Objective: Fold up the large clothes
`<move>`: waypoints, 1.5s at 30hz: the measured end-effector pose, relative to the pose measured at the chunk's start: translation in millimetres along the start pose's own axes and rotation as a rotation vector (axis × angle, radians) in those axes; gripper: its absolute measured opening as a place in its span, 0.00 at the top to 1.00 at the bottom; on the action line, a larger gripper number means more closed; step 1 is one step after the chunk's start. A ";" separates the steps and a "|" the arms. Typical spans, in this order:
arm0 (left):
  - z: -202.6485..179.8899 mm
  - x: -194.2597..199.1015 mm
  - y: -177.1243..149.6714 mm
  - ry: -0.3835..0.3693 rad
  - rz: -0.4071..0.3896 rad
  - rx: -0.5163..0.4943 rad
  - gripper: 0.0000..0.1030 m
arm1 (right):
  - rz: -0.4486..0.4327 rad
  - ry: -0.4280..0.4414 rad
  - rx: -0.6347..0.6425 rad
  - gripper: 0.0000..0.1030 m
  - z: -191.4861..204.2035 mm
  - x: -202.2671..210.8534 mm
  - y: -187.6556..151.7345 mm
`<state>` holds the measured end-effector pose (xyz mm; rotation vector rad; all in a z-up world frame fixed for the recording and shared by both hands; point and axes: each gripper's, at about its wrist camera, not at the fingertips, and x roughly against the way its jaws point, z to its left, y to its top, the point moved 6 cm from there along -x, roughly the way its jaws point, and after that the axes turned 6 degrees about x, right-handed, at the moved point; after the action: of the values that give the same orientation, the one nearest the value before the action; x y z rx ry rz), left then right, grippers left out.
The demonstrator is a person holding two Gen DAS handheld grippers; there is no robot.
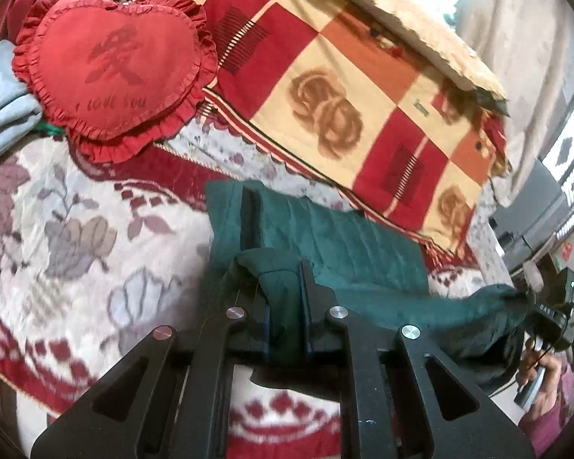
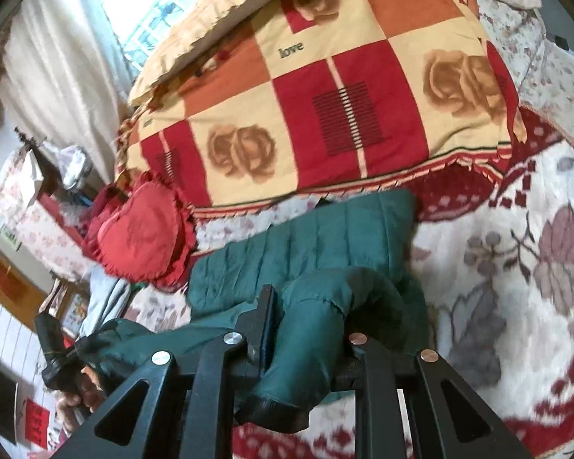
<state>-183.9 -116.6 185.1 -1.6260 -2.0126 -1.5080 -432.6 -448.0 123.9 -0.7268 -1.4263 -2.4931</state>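
In the left wrist view, a grey cloth (image 1: pixel 0 91) is showing at the far left edge. Just right of it, in the upper left of the frame, a red heart-shaped pillow (image 1: pixel 111 72) is lying on the flowered bedspread (image 1: pixel 57 206). Across the upper middle, a checked blanket (image 1: pixel 344 88) with rose prints is lying folded, and a beige quilt (image 1: pixel 413 26) is sitting on top of it. Low in the middle, the left gripper (image 1: pixel 275 264) is pinching an edge of the green garment (image 1: pixel 348 241), its fingers nearly together with the fabric bunched between them. The garment is spreading from there up toward the blanket's lower edge and is stretching right to the lower right of the frame, where the right gripper (image 1: pixel 524 298) is holding its other end. A hand (image 1: pixel 543 375) is showing just below that tool.

In the right wrist view, the left gripper (image 2: pixel 76 348) is holding a corner of the garment (image 2: pixel 310 241) at the lower left. The heart pillow (image 2: pixel 141 237) is lying at middle left, the blanket (image 2: pixel 325 114) is filling the upper middle, and a curtain (image 2: pixel 57 57) is hanging in the upper left. Low in the centre, the right gripper (image 2: pixel 310 321) is clamping a thick fold of the green garment, with the cloth draping over and below its fingers. The bedspread (image 2: pixel 516 252) is filling the right side.
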 end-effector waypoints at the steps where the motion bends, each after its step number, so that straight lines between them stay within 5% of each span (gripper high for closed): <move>1: -0.7 -9.9 8.1 0.011 0.004 0.004 0.89 | 0.004 -0.008 -0.013 0.82 -4.6 -7.7 6.2; 10: 9.0 -102.1 59.2 0.125 0.026 0.040 0.89 | 0.059 -0.125 -0.035 0.82 -41.8 -93.9 57.9; 21: 25.7 -190.2 77.3 0.236 0.059 0.031 0.89 | 0.119 -0.211 -0.058 0.82 -79.3 -185.8 72.7; 30: 36.4 -210.5 69.0 0.214 0.061 0.078 0.88 | 0.103 -0.139 -0.196 0.75 -98.4 -196.6 55.8; 36: 31.4 -198.5 71.1 0.187 0.079 0.077 0.86 | 0.097 -0.146 -0.169 0.56 -87.2 -171.7 59.9; 38: 25.6 -190.2 71.3 0.198 0.073 0.043 0.85 | 0.085 -0.163 -0.151 0.23 -83.0 -161.9 60.5; 39: 23.6 -185.9 71.3 0.203 0.068 0.030 0.84 | 0.067 -0.198 -0.137 0.16 -82.0 -153.8 61.7; 45: 8.3 -158.9 72.7 0.197 0.026 -0.036 0.74 | 0.026 -0.227 -0.044 0.13 -60.7 -120.6 67.5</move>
<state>-58.1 -220.6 122.2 -1.4467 -1.8638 -1.6328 -322.1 -545.0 89.9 -1.0597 -1.4237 -2.4950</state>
